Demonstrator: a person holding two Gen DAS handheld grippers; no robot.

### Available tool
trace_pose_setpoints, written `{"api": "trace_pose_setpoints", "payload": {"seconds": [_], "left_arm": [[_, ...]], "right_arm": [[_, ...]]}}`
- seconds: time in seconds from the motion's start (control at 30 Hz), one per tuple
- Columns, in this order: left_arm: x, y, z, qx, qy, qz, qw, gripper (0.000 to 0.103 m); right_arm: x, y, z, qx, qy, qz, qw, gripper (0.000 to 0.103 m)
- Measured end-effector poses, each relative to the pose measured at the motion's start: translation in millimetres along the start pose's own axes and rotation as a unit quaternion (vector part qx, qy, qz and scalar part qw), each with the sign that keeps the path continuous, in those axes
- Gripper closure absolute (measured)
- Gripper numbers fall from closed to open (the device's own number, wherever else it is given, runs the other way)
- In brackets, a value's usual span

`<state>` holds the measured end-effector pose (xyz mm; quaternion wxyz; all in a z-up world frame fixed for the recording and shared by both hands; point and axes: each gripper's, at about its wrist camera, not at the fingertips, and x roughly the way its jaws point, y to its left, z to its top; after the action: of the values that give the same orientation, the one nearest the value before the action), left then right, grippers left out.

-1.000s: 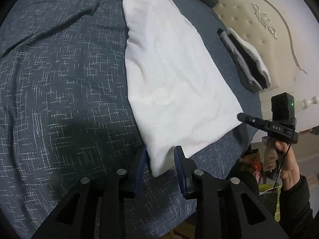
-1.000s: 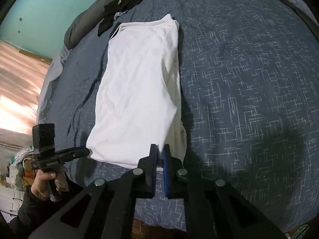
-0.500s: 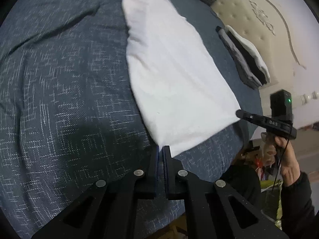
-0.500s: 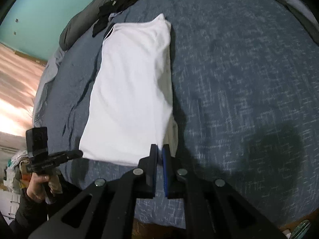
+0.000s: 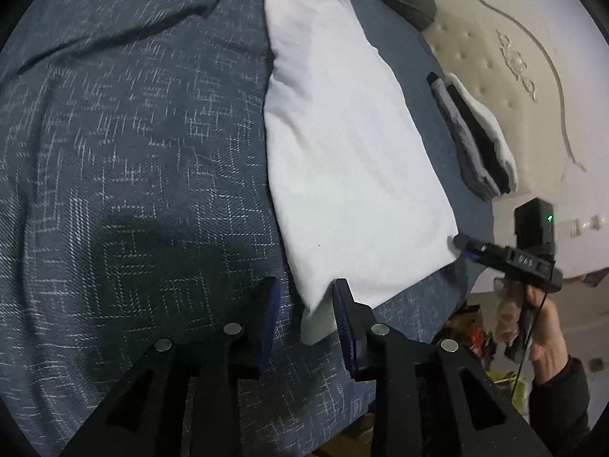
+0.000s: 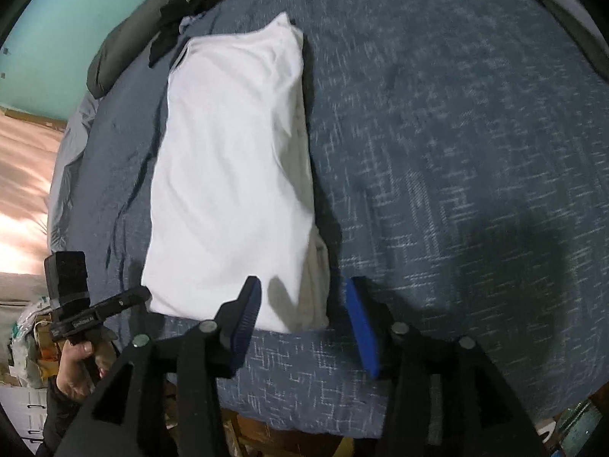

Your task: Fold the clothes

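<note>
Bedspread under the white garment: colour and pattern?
Dark blue bedspread with white crosshatch flecks; clearest in the right wrist view.

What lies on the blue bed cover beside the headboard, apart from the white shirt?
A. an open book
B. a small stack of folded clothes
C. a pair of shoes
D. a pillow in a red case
B: a stack of folded clothes, grey, black and white, lies near the headboard, apart from the shirt.

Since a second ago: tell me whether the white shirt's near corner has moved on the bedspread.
Yes. In the left wrist view the white shirt's near corner now trails further toward the bedspread's near edge, lying loose between the opening left gripper's fingers.
</note>
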<state>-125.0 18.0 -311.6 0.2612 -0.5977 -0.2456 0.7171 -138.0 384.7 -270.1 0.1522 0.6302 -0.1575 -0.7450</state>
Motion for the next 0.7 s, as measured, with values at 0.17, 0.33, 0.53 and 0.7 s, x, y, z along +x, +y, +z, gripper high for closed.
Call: {"api": "trace_pose_setpoints", "payload": {"seconds": [0.17, 0.33, 0.53, 0.7], "left_arm": [[6, 0, 0, 0.000, 0.001, -0.010, 0.9999, 0.067], [9, 0, 2, -0.001, -0.004, -0.017, 0.9998, 0.067], [13, -6, -3, 0.002, 0.004, -0.023, 0.9997, 0.069], [16, -5, -1, -0.004, 0.003, -0.027, 0.9996, 0.069]], "right_arm": [[10, 4, 0, -0.010, 0.010, -0.016, 1.000, 0.052], [23, 6, 4, -0.010, 0.018, -0.004, 1.000, 0.050], [28, 20, -2, -0.055, 0.049, 0.024, 0.997, 0.055], [32, 13, 2, -0.052, 0.047, 0.044, 0.997, 0.058]]}}
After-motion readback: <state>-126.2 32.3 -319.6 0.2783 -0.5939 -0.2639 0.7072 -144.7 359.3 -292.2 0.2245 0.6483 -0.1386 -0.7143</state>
